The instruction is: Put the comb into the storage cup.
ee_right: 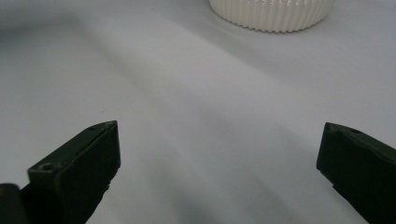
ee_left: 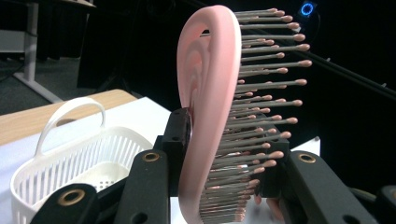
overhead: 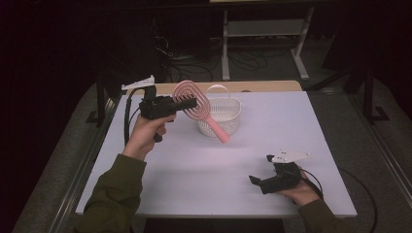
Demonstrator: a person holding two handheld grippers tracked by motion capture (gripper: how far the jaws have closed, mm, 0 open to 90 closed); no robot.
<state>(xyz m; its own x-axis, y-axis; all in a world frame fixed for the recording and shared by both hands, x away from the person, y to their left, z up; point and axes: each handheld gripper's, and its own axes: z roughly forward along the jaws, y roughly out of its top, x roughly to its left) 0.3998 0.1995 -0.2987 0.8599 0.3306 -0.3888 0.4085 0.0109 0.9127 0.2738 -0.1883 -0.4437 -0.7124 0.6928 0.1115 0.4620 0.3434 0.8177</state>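
A pink hairbrush [overhead: 197, 108] with an oval looped head hangs in the air over the table's back left, its handle slanting down toward the white basket [overhead: 228, 115]. My left gripper [overhead: 187, 103] is shut on the brush head. In the left gripper view the jaws press on the pink hairbrush [ee_left: 210, 116] from both sides, bristles pointing right, and the white basket [ee_left: 70, 163] sits lower left. My right gripper [overhead: 260, 180] rests on the table near the front right, held in a hand. Its jaws stand wide apart in the right gripper view, with only bare table between them around my right gripper [ee_right: 219, 154].
The white table [overhead: 184, 179] has a wooden strip [overhead: 262, 86] along its far edge. The basket's ribbed wall [ee_right: 273, 14] lies ahead of the right gripper. Metal rails run along the table's left side. Desk legs and cables stand on the floor beyond.
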